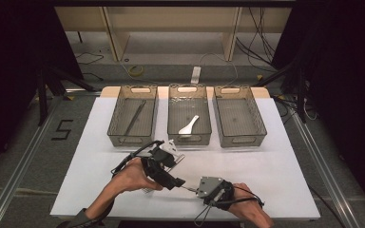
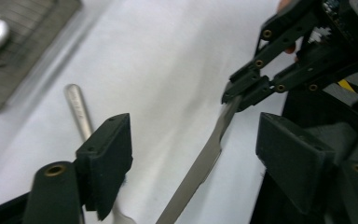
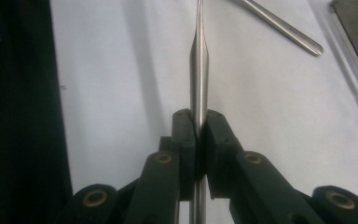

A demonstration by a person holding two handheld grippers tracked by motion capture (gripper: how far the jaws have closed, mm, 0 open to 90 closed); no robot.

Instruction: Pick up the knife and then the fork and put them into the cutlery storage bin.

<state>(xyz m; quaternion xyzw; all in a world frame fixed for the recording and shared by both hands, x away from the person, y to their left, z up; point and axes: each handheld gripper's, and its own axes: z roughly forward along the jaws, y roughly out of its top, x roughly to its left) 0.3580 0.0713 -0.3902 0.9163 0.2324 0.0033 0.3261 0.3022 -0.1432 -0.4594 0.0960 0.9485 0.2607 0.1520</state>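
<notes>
Metal knife [image 2: 200,168] is sitting pinched by its handle in the right gripper [image 3: 198,140], jaws clamped tight on it, held over the white table [image 1: 266,175] near the front edge. It's looking stiff, thin and slick, so grabbing the flat handle beats the blade. Left gripper [image 2: 193,154] is hanging with jaws spread wide around the blade, not touching. A second utensil [image 2: 79,109] is lying beside; three bins [image 1: 240,137] behind.
</notes>
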